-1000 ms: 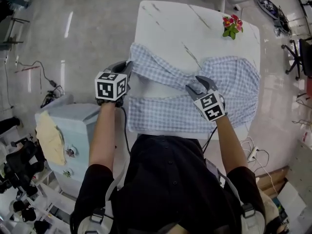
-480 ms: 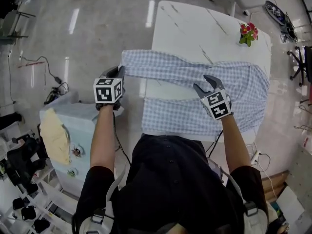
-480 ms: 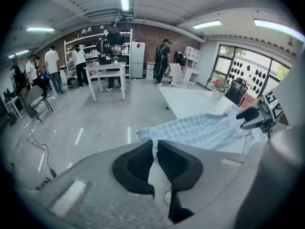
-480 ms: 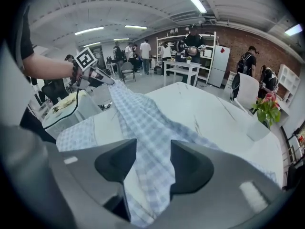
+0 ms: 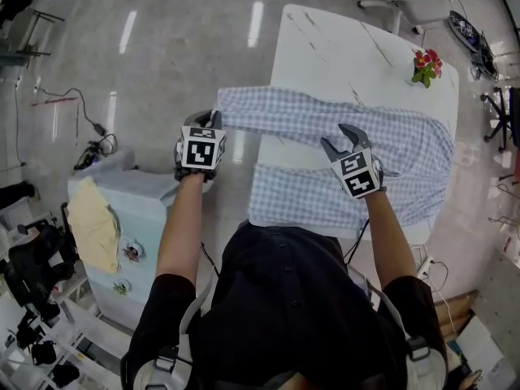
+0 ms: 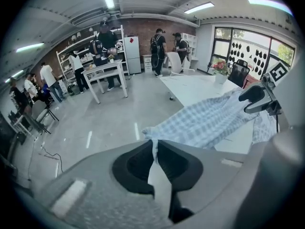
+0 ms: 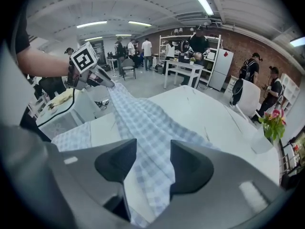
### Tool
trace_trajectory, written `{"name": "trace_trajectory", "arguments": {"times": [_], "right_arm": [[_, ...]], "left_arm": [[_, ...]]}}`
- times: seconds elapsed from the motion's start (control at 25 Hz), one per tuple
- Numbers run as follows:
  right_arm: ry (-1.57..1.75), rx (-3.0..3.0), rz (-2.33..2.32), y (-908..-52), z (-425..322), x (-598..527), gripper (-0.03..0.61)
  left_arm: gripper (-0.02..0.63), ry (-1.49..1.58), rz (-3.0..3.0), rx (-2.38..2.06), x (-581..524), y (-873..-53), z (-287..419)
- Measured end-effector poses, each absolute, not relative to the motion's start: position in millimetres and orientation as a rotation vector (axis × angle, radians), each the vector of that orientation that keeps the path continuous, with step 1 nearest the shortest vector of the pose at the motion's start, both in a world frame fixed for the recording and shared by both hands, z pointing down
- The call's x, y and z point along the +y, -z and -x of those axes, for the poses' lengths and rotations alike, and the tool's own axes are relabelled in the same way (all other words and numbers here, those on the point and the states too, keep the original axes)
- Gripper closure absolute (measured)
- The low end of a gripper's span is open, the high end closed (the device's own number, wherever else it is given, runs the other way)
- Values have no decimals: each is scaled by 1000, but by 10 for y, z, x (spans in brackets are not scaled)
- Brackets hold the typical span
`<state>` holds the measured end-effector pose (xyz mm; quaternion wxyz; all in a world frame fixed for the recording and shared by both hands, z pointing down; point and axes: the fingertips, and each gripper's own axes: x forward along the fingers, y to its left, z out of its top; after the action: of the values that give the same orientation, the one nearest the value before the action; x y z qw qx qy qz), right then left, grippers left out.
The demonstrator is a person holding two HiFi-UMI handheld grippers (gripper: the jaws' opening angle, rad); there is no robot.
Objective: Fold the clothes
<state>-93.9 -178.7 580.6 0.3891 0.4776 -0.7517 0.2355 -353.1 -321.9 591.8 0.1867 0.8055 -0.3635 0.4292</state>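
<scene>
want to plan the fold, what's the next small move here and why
Probably swing the left gripper in over the shirt body, laying the sleeve across it. That gripper is shut on the sleeve end, stretched out past the table edge, while the right gripper hovers open above the shirt body.

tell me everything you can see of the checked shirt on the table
The shirt is thin woven-looking cloth in a light blue and white check. Its body lies spread, somewhat rumpled, on the near half of the white marble-look table. One long part, likely a sleeve, stretches to the left past the table's edge, and its end is pinched in the shut left gripper. The right gripper is over the middle of the shirt, jaws apart, with a ridge of the cloth showing between them but apparently not clamped.
</scene>
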Motion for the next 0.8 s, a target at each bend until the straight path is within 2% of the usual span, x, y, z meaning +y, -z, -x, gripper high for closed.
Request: {"name": "trace_trajectory", "arguments": {"times": [0.56,0.8], "right_arm": [[-681,-1817,-1286,-5930,793,-1621,362],[-679,-1812,-1291,-5903,784,-1556,362]], "left_arm": [[566,-1169,-2132,-1058,-3177,-6231,3854],[492,-1203,-2052,-1087,-3089,-6382,4066]]}}
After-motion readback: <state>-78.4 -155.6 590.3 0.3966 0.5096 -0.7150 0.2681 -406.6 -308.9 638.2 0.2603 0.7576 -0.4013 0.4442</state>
